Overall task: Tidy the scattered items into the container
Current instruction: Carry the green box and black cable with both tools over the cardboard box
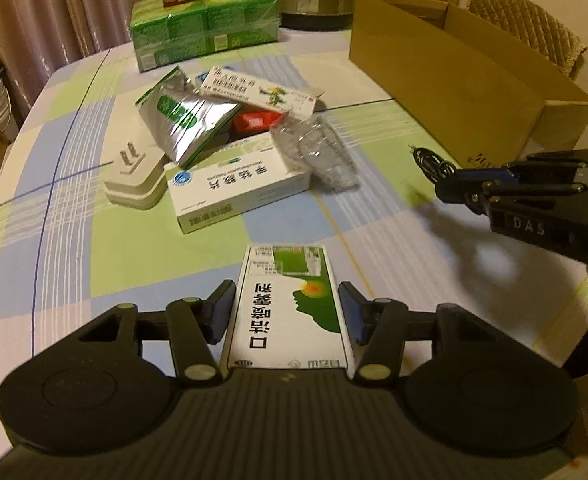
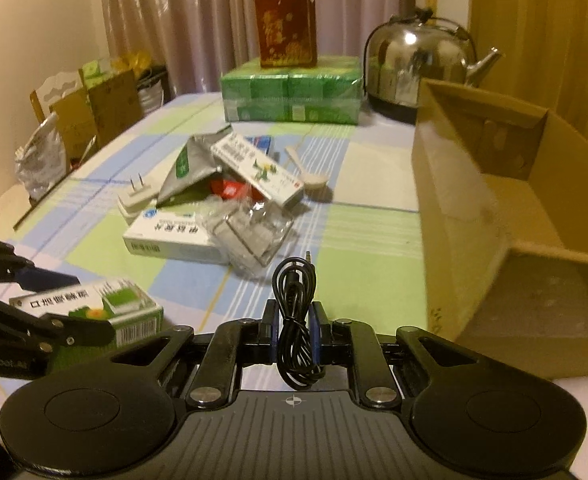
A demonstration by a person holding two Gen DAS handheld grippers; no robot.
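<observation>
- Pinching a flat white-and-green cardboard box (image 1: 289,304) lengthwise, the left gripper (image 1: 286,307) has its blue pads against the box's two long sides, above the checked tablecloth (image 1: 73,240).
- Pressed nearly together, the right gripper (image 2: 294,330) clamps a coiled black cable (image 2: 294,320), its loops glossy and thin.
- Open corrugated cardboard container (image 2: 474,216) sits just right of the cable.
- Scattered pile (image 1: 229,136) lies mid-table: crinkled foil pouch (image 1: 189,120), clear crumpled plastic wrap (image 1: 318,148), rigid white plug adapter (image 1: 133,176), and medicine cartons (image 1: 233,188).

We saw a matt brown cardboard box (image 2: 474,208), a glossy steel kettle (image 2: 420,64), and a crinkled silver foil pouch (image 1: 185,124).
</observation>
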